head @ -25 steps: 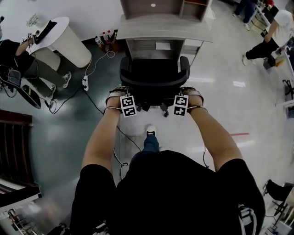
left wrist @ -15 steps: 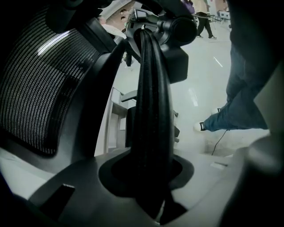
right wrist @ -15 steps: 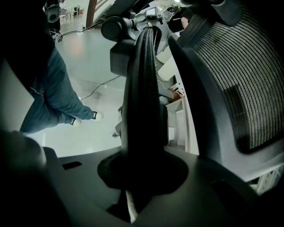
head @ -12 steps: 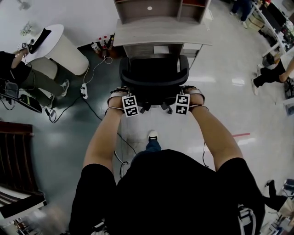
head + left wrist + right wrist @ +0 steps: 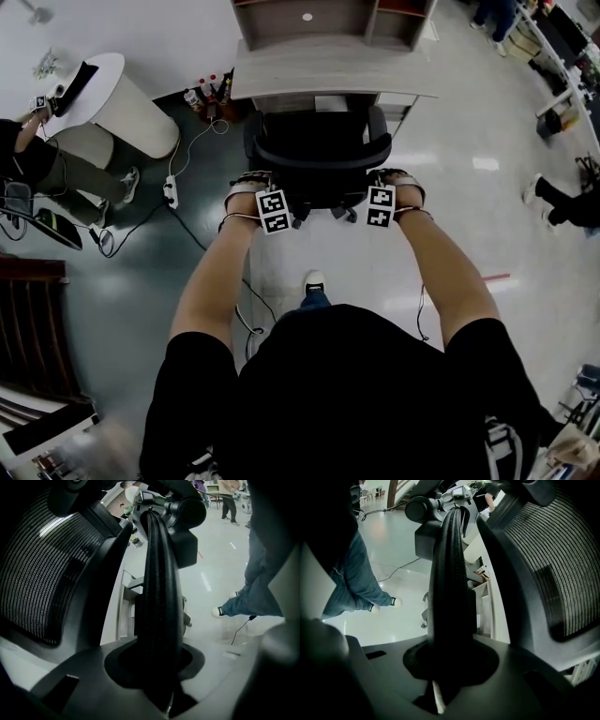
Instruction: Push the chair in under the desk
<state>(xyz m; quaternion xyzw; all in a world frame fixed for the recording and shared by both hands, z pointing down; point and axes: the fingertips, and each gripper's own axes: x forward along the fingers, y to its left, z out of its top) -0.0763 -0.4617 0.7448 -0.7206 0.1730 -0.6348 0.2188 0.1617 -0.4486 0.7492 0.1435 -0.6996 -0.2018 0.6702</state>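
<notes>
Although the bench [image 5: 328, 80] hides the seat front of the chair [image 5: 323, 155], the mesh backrest shows just clear of the bench edge. The left claw [image 5: 157, 665] is clamped on a black bar at the chair's left side. The right claw [image 5: 447, 665] is clamped on the matching bar opposite. Each bar fills the gap and covers the jaw tips.

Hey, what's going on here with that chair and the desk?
A person stands behind the black chair, with the left gripper and the right gripper each shut on a black bar at its side. The chair faces the desk, its front at the desk's edge and its backrest out toward the person.
</notes>
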